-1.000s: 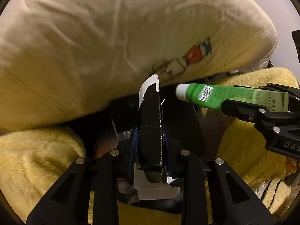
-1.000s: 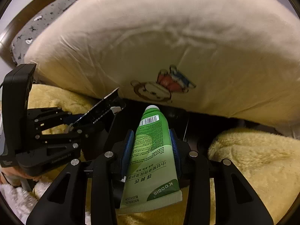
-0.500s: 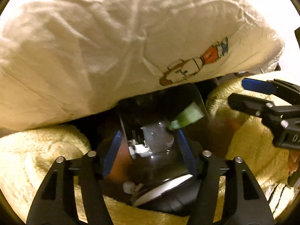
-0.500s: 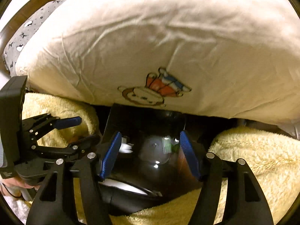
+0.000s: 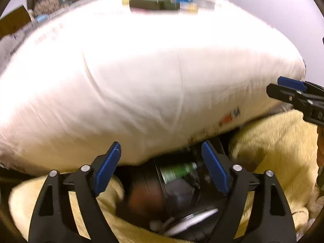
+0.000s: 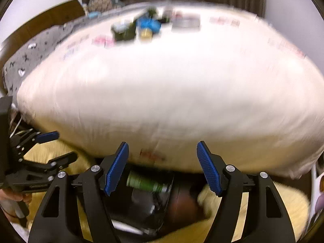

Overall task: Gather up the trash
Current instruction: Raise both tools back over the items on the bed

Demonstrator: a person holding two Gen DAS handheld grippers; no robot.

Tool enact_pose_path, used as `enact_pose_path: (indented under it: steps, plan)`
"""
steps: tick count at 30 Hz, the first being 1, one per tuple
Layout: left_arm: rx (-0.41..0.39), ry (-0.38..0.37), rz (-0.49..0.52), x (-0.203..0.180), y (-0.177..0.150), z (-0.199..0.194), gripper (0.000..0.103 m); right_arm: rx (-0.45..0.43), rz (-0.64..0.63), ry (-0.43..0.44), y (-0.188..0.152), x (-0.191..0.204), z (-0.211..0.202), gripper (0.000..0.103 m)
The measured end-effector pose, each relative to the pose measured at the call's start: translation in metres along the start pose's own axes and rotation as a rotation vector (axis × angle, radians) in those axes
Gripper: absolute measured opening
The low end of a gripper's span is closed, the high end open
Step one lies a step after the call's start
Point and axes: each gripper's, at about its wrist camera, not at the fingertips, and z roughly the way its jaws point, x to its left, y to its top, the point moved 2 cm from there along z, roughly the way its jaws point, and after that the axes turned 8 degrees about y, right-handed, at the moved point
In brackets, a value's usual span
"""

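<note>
A black trash bin (image 5: 182, 218) sits low between yellow blankets, under a big cream pillow. A green tube (image 5: 176, 171) lies inside it among white scraps, also seen in the right wrist view (image 6: 145, 183). My left gripper (image 5: 161, 168) is open and empty, raised above the bin. My right gripper (image 6: 162, 168) is open and empty too, beside it. Each gripper shows in the other's view, the right one (image 5: 291, 91) at the right edge and the left one (image 6: 54, 147) at the left edge. Both views are blurred.
The cream pillow (image 5: 151, 70) fills the middle of both views. Several small items (image 6: 145, 26), blurred, lie on the bed beyond it. Fluffy yellow blanket (image 5: 273, 147) surrounds the bin. A grey patterned cloth (image 6: 34, 50) lies far left.
Both grippers let go: the black carton and green tube dropped into the bin. Both then rose and pulled back, so the bin sits lower in view.
</note>
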Motion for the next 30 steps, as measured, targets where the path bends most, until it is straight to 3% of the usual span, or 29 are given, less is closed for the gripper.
enact_pose_path:
  steps: [7, 12, 15, 23, 26, 30]
  plan:
    - [-0.14, 0.069, -0.016, 0.012, 0.052, -0.018, 0.085, -0.111, -0.015, -0.021, 0.053, -0.019, 0.003, 0.071]
    - [-0.153, 0.06, -0.061, 0.026, 0.082, -0.004, 0.086, -0.131, -0.012, -0.085, 0.083, -0.03, 0.018, 0.071]
    - [-0.148, 0.015, -0.063, 0.02, 0.094, 0.013, 0.087, -0.12, -0.008, -0.111, 0.099, -0.041, 0.033, 0.071]
    - [-0.15, -0.016, -0.1, 0.004, 0.142, 0.039, 0.089, -0.098, 0.025, -0.142, 0.133, -0.066, 0.061, 0.071]
    - [-0.159, 0.051, -0.094, -0.002, 0.158, 0.048, 0.089, -0.098, 0.034, -0.14, 0.14, -0.07, 0.065, 0.071]
    - [-0.153, 0.044, -0.105, -0.007, 0.171, 0.059, 0.089, -0.095, 0.032, -0.139, 0.147, -0.073, 0.07, 0.071]
